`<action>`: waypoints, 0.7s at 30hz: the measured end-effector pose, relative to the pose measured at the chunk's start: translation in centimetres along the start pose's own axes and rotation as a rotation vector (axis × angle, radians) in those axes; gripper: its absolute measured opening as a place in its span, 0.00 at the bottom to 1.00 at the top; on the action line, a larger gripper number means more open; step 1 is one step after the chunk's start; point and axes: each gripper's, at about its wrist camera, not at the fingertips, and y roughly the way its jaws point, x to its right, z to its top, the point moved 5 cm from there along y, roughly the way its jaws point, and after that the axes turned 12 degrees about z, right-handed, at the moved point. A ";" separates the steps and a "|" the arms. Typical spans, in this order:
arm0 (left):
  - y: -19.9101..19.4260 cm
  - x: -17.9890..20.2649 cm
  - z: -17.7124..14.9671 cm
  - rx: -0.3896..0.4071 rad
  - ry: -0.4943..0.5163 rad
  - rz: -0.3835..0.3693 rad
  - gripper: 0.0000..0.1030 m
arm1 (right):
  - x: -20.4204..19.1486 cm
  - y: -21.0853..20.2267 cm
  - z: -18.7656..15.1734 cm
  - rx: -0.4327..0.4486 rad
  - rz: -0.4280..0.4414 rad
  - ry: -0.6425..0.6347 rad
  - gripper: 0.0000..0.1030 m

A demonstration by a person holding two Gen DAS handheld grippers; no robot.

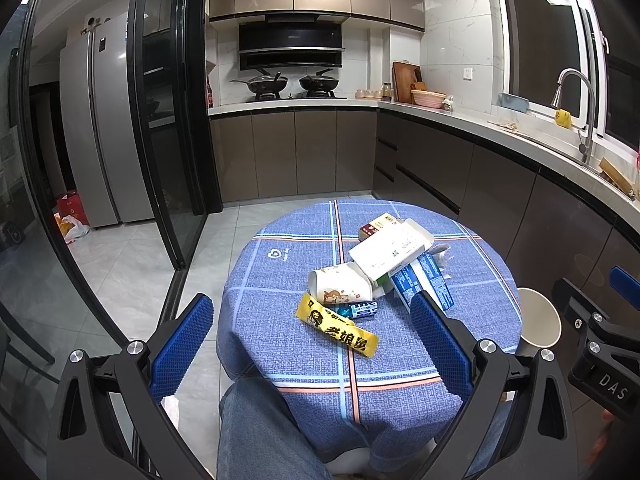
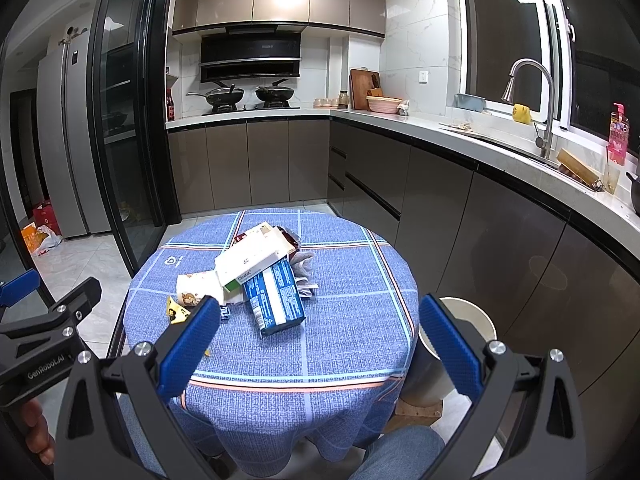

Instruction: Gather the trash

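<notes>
A pile of trash lies on a round table with a blue checked cloth: a yellow snack wrapper, a crushed paper cup, a white carton, a blue box and a small red box. A beige bin stands at the table's right. My left gripper is open and empty, held above the table's near edge. My right gripper is open and empty, also near the front edge.
Kitchen counter with a sink and tap runs along the right. A stove with two pans is at the back. A glass sliding door and a fridge are to the left. My knee is under the table's front.
</notes>
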 end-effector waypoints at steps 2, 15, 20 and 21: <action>0.3 0.1 0.0 -0.003 0.000 -0.001 0.92 | 0.0 0.0 0.0 0.000 0.001 0.001 0.97; 1.3 -0.1 -0.5 -0.021 -0.002 -0.002 0.92 | 0.0 0.9 -0.8 -0.012 0.001 0.007 0.97; 1.7 0.0 -0.6 -0.030 -0.002 -0.001 0.92 | 0.1 1.2 -1.0 -0.020 0.001 0.011 0.97; 1.8 0.0 -0.6 -0.032 -0.002 -0.002 0.92 | 0.1 1.2 -0.9 -0.022 0.001 0.012 0.97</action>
